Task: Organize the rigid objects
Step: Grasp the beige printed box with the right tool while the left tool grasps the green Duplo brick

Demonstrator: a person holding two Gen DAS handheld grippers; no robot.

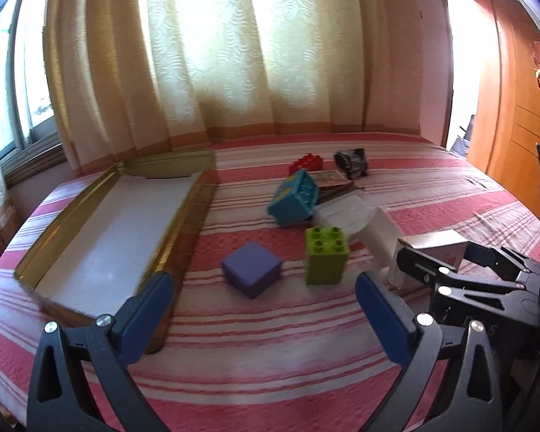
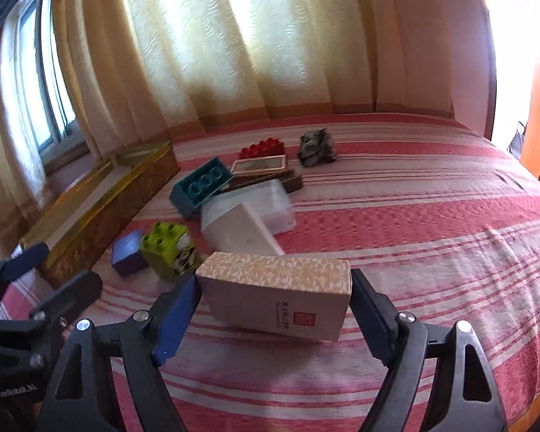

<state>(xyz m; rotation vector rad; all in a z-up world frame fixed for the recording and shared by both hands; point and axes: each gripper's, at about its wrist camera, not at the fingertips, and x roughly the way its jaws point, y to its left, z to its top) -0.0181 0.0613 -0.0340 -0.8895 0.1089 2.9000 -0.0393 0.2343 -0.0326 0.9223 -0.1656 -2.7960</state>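
Note:
My right gripper (image 2: 273,306) is shut on a beige patterned carton (image 2: 277,295) and holds it just above the striped bedspread; the carton also shows in the left wrist view (image 1: 437,248). My left gripper (image 1: 262,302) is open and empty, just short of a purple cube (image 1: 252,269) and a green brick (image 1: 325,255). A gold tray (image 1: 183,237) with a white floor lies to the left. Beyond lie a teal brick (image 1: 293,198), a red brick (image 1: 306,162) and a clear plastic box (image 2: 266,201).
A white box (image 2: 239,232), a framed picture (image 2: 259,165) and a dark crumpled object (image 2: 315,147) lie on the bed. Curtains (image 2: 234,54) hang behind it. A wooden wardrobe (image 1: 522,126) stands at the right. The bedspread's right side (image 2: 450,216) is open.

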